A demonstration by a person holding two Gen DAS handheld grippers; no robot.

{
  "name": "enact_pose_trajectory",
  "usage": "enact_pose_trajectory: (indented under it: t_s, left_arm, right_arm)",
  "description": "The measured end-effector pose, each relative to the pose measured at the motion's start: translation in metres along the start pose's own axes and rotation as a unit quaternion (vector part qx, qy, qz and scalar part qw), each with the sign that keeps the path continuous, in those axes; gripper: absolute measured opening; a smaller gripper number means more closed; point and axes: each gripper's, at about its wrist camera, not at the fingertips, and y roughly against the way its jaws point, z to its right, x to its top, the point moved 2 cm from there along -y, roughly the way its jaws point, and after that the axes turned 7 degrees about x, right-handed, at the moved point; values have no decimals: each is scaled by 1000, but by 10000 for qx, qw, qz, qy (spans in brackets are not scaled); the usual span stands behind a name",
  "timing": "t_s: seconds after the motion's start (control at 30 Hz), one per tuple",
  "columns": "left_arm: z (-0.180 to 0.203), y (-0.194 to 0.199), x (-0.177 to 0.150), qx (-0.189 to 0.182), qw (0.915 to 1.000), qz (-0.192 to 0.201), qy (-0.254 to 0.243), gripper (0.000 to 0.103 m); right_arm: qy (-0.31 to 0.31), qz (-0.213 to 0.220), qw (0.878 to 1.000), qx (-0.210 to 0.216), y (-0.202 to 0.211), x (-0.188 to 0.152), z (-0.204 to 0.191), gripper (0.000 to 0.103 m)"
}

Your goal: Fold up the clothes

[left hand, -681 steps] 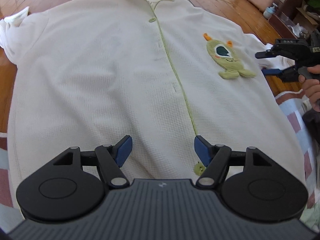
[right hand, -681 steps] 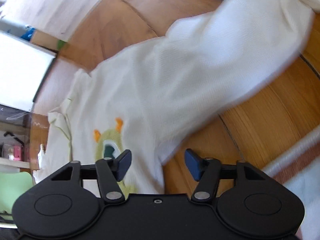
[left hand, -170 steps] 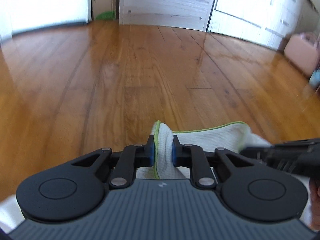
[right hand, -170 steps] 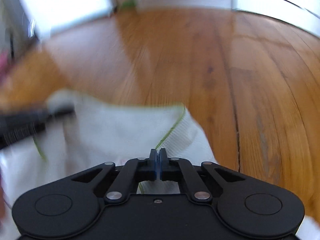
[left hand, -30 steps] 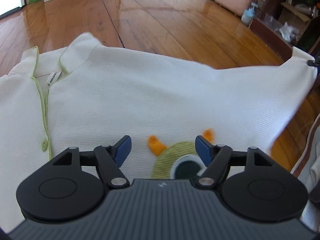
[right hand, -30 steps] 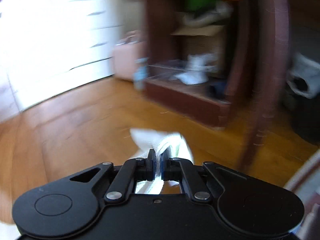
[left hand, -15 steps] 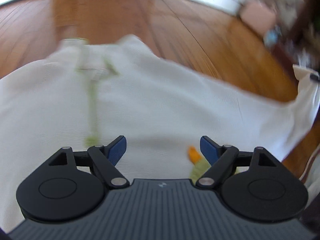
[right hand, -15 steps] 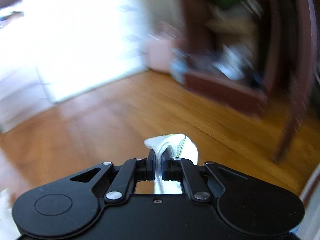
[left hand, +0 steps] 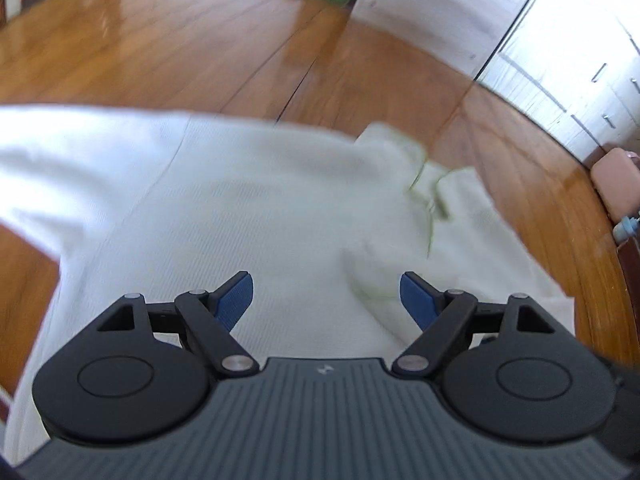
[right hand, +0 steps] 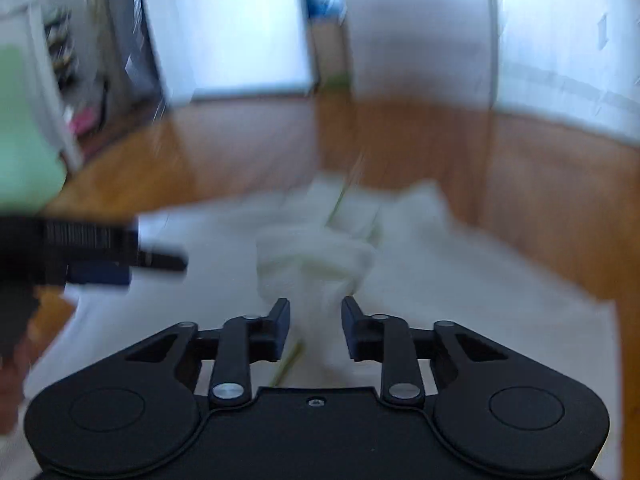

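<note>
A cream shirt with green piping lies spread on the wooden floor. Its collar is blurred at the far right. My left gripper is open and empty just above the shirt body. In the right wrist view the shirt lies below, with a bunched sleeve end just ahead of my right gripper. Its jaws stand apart with the cloth loose between them. The left gripper shows at the left there. Both views are motion blurred.
Bare wooden floor surrounds the shirt. White cabinets stand at the far right, with a pink case beside them. A bright doorway and shelves are at the back in the right wrist view.
My right gripper has swung left over the shirt and opened, letting go of the sleeve end. My left gripper has turned left across the shirt, still open.
</note>
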Motion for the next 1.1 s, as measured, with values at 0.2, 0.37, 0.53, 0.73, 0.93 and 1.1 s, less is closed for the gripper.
enact_pose_trajectory:
  t_s: [0.2,0.37,0.53,0.73,0.93,1.1]
  left_arm:
    - [8,-13,-17,-108,9997,-231,-67,81]
    - [46,-12,-17,-362,9984,-178,-385,81]
    - [104,-23,-20,-325,9911,-92,-1284,85]
    - [145,-63,-27,192,9771,-550,-2048,87]
    - [154,-80,-29,452,9630,203,-2648,34]
    - [128,-48,-8,107,9741,825,-2101,10]
  right_arm:
    - [456,438,9917,-1119,47,-28,52,80]
    - [400,234,9752,-2165,84,-54,99,79]
    - [-361,162,9738,-2238,90,-61,124,79]
    - [-1317,111,9710,-1991,85,-61,150,76]
    - [-1565,49,9674,-1992,77,-62,158,65]
    - [-1540,-11,9639,-2170,81,-70,159,65]
